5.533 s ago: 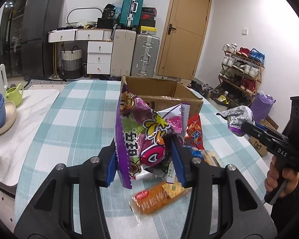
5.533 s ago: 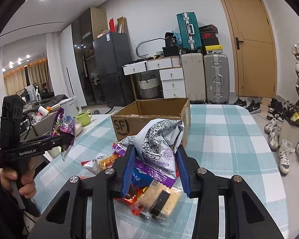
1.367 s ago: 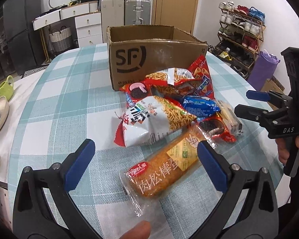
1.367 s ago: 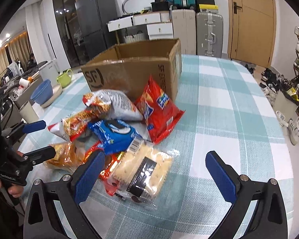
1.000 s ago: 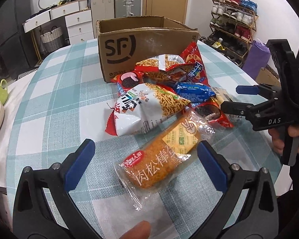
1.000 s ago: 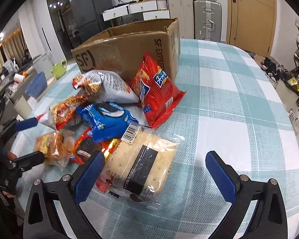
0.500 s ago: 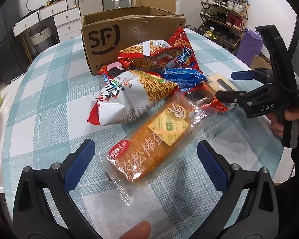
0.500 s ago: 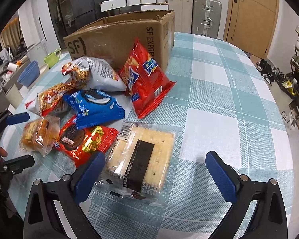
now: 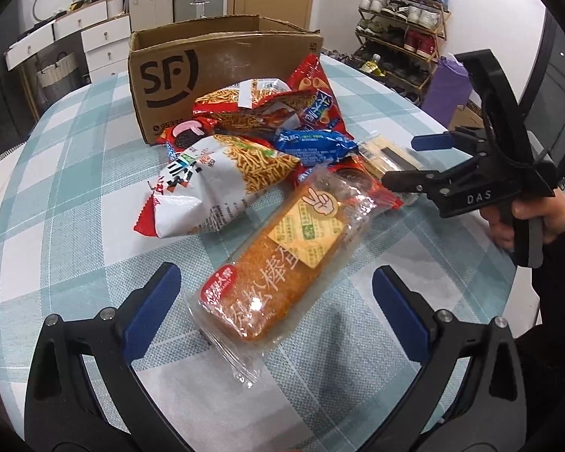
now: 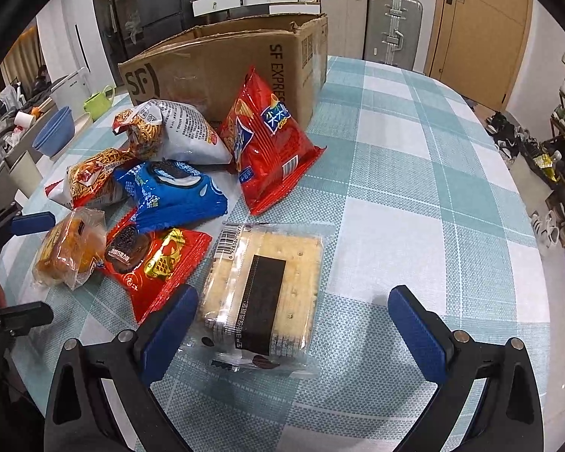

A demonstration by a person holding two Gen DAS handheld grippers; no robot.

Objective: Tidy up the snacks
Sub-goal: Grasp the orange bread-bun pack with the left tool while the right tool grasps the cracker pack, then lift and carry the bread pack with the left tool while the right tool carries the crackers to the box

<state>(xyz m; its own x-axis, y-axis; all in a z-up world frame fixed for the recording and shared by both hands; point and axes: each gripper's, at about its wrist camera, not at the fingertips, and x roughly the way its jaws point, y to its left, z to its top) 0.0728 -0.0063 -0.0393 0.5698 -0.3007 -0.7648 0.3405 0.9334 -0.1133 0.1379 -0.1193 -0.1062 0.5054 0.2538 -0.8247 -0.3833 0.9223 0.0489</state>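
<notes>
Since the earlier frames, both grippers had let go of the bags they carried, spread their jaws wide and dropped low toward the snack pile, so each packet loomed larger than it had a second before. The left gripper (image 9: 277, 295) stood open and empty, its blue pads straddling the near end of the orange bread packet (image 9: 282, 263), which lay flat on the checked tablecloth (image 9: 75, 173), probably lined up that way for a grasp across its width. The right gripper (image 10: 293, 316) was likewise open and empty, bracketing the clear-wrapped cracker pack (image 10: 263, 290) at the near edge of the pile. Beyond lay the blue cookie bag (image 10: 173, 192), the red chip bag (image 10: 267, 139) and a white noodle-snack bag (image 9: 214, 184), all bunched against the open cardboard box (image 9: 222, 71) at the far side, seemingly their destination.
</notes>
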